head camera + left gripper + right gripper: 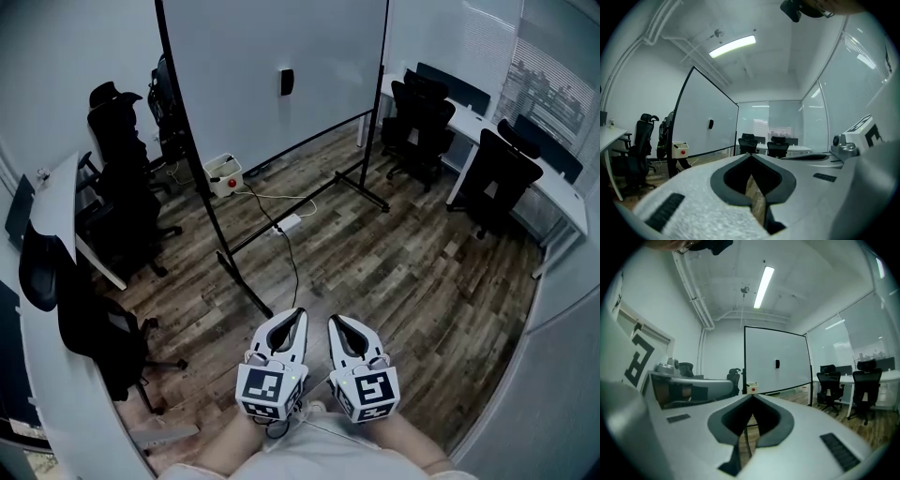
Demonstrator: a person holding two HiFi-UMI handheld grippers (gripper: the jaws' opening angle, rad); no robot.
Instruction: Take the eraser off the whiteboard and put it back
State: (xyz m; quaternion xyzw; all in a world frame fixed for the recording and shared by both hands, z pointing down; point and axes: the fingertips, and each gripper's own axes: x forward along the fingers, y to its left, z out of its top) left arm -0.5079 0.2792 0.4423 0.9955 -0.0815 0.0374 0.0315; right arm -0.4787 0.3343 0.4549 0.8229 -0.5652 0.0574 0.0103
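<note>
- Office room: wood-plank floor, black office chairs and desks along the walls. A whiteboard on a free-standing frame stands across the middle.
- Eraser: a small dark block, upright on the whiteboard face toward its right side, with bare board all round it. It is well apart from both grippers.
- Left gripper: held low in front of the person, aimed roughly level at the board. Its fingers are closed tip to tip, with nothing between them.
- Right gripper: just beside the left one, aimed the same way. Its fingers also meet at the tips and are empty.
- Stage, as judged: not started. The eraser sits in place, and neither gripper is near it.
- Handling, as judged: probably light and stiff, a hard shell with a felt face, likely held on by a magnet. It should come off with a modest straight pull.
- Grip point, as judged: across the narrow width, on the two long sides near mid-height. The fingers must open first.
- Risks: a smooth shell may slip in the grip, and the board may shift if pressed hard on return.
</note>
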